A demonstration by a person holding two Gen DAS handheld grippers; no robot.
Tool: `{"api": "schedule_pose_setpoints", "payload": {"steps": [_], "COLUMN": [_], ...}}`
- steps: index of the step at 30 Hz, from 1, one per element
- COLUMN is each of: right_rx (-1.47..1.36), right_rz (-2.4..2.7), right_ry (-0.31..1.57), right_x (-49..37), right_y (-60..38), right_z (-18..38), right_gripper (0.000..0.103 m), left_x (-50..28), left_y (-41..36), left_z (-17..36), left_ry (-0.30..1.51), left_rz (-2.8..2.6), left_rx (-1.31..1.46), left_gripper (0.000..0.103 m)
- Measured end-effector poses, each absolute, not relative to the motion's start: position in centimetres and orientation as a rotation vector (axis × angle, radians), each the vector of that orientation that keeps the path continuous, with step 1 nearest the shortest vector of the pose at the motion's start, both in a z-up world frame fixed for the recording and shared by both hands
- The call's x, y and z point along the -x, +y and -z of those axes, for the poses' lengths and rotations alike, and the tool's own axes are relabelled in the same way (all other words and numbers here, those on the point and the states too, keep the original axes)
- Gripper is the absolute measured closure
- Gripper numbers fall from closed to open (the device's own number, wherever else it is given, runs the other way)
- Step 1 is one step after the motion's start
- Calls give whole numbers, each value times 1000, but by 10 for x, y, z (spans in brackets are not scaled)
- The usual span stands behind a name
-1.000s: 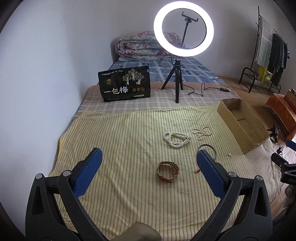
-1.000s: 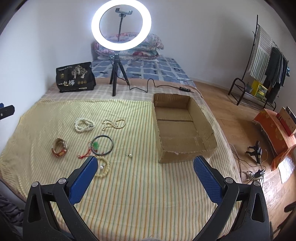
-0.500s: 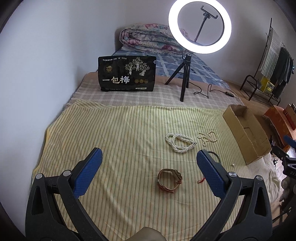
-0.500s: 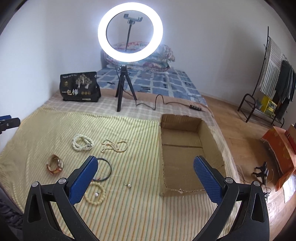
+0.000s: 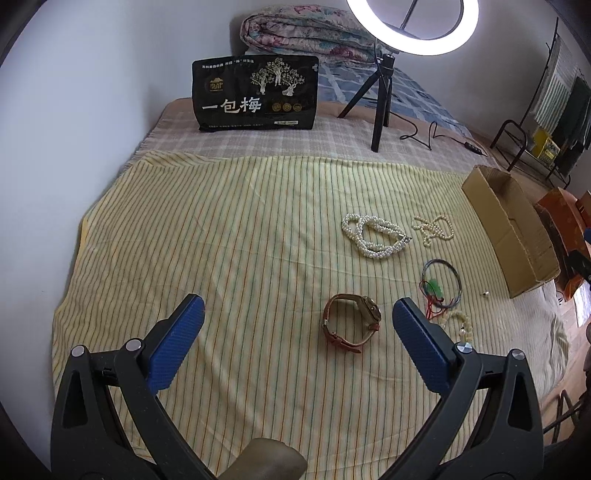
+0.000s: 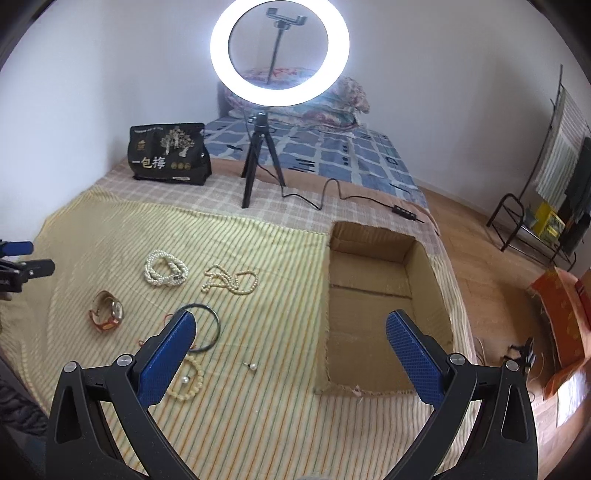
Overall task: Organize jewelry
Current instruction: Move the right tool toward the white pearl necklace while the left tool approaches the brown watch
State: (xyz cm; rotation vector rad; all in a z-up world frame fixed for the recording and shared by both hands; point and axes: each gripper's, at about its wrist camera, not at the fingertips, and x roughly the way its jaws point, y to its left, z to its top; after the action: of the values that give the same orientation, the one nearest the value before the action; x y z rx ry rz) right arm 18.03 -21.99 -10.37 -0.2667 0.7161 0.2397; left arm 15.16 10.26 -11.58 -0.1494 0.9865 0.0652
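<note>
Jewelry lies on a yellow striped cloth (image 5: 221, 229). A brown leather watch (image 5: 351, 323) lies just ahead of my open, empty left gripper (image 5: 295, 332). Beyond it lie a white pearl rope (image 5: 373, 236), a thin bead necklace (image 5: 434, 229), a dark cord ring with a green pendant (image 5: 441, 284) and a cream bead bracelet (image 5: 461, 325). In the right wrist view my open, empty right gripper (image 6: 290, 339) hovers between the bracelet (image 6: 190, 384), a small pearl stud (image 6: 252, 366) and an open cardboard box (image 6: 369, 314). The watch (image 6: 107, 310) lies at the left.
A ring light on a black tripod (image 6: 258, 162) with a trailing cable stands behind the cloth. A black snack bag (image 5: 255, 98) stands at the back. A folded quilt (image 5: 306, 29) lies farther back. A clothes rack (image 6: 554, 166) stands on the wooden floor at right.
My left gripper has moved forward and leftward, so the watch now sits closer between its fingers. My right gripper has moved forward toward the box and jewelry. Both stay open.
</note>
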Motion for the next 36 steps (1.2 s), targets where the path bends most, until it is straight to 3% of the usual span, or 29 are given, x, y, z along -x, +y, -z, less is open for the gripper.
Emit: {"api": "schedule_pose_setpoints", "payload": {"steps": [5,10,12,15,18,23,30,33,36], "right_rx": [271,290,299,335,349,380,410,416,421], "right_rz": [-356,-484,-525,-576,-613,-658,-696,-699,-716], "right_ry": [790,890,927,980,1034,1092,1164,1192,1207], "right_x": [-206,-233,-241,-254,-267,-285,-310,-319,-327], "right_y": [-199,-172,-161,-144,-128,-104,-78,-69,-60], "right_z": [107,121,128,141,154,173,193,202,208], "right_gripper": [1,9,15,29,30,43,47,59,60], "left_x": [-154,-156,-159,-161,-163,-169,-175,-176,-177], "left_y": [107,105,104,103,101,103,103,104,105], "left_z": [134,147,155,164,172,178,190,191,192], "left_ry": [1060,1109,1140,1173,1198,1213,1257,1261,1263], "left_rz": [-39,-8,-4,5,21,3,2,-1,-6], "left_rx": [219,280,296,317,337,344,398,406,413], "left_gripper": [1,15,32,38,46,48,54,56,57]}}
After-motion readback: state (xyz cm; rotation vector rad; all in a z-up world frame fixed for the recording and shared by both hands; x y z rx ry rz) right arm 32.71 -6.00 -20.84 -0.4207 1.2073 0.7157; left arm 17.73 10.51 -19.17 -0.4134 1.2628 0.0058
